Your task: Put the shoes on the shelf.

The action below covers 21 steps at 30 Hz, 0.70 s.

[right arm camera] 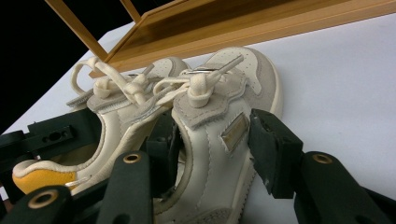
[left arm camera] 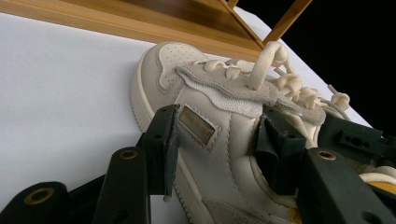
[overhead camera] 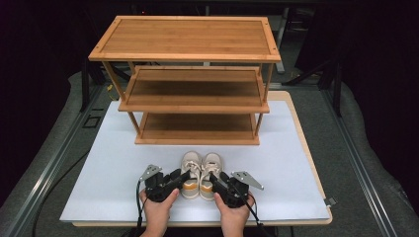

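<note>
- I have a pair of small cream sneakers standing side by side on the white table mat (overhead camera: 113,163), toes toward the bamboo shoe rack (overhead camera: 188,74), just in front of its lowest shelf (overhead camera: 197,129).
- My left gripper (overhead camera: 184,176) straddles the left sneaker (overhead camera: 190,174): in the left gripper view one jaw sits against the outer side by the little label and the other reaches into the shoe's mouth. The pads look in contact with the side wall, so I judge it gripped.
- My right gripper (overhead camera: 213,178) does the same on the right sneaker (overhead camera: 212,173); in the right gripper view its outer pad stands just beside the shoe's side, and I cannot tell whether it presses yet.
- Done so far, as I read it: both grippers are set on the shoes.
- Left to do: neither sneaker is lifted, and all three shelves are bare, so the carrying and placing onto the rack remains.
</note>
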Each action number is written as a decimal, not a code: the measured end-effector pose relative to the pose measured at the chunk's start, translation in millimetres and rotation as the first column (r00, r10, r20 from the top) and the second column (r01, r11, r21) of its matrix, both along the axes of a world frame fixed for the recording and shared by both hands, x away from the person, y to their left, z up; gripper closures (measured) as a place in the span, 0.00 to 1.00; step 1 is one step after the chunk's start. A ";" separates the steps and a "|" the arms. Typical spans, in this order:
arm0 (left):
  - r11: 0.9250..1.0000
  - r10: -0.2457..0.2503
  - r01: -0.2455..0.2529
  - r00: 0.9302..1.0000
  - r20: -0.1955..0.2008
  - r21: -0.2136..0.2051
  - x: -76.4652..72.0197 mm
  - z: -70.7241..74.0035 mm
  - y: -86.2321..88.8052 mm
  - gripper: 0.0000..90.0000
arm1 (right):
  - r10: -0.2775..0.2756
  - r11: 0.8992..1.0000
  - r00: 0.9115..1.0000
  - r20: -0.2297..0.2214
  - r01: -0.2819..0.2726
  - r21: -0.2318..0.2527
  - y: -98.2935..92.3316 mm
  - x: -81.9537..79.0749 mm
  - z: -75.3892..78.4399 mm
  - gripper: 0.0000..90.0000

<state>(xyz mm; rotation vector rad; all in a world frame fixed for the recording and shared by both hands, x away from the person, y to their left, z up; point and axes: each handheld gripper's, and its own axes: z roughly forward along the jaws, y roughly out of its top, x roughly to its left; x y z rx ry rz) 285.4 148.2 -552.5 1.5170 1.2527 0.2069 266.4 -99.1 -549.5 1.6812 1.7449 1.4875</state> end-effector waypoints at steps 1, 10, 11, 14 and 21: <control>1.000 -0.001 0.001 1.000 0.000 0.000 0.1 0.0 0.0 0.59 | -0.014 1.000 1.000 0.007 0.014 0.000 0.7 0.1 -0.5 0.61; 1.000 0.008 -0.008 1.000 -0.004 0.006 -0.4 1.0 -1.0 0.61 | -0.032 0.999 0.999 0.018 0.031 0.013 2.7 -0.3 -1.4 0.63; 1.000 0.009 -0.008 1.000 -0.005 0.007 -0.4 1.2 -1.0 0.61 | -0.031 0.999 1.000 0.004 0.031 0.007 2.2 -1.6 -0.8 0.64; 1.000 0.008 -0.007 1.000 -0.010 0.010 -0.2 1.9 -1.2 0.61 | -0.021 1.000 1.000 0.006 0.021 0.011 2.1 -1.8 -0.7 0.64; 1.000 0.007 -0.007 1.000 -0.019 0.023 0.5 4.6 -1.3 0.62 | -0.033 0.999 0.999 -0.002 0.033 0.005 2.8 -1.2 0.8 0.65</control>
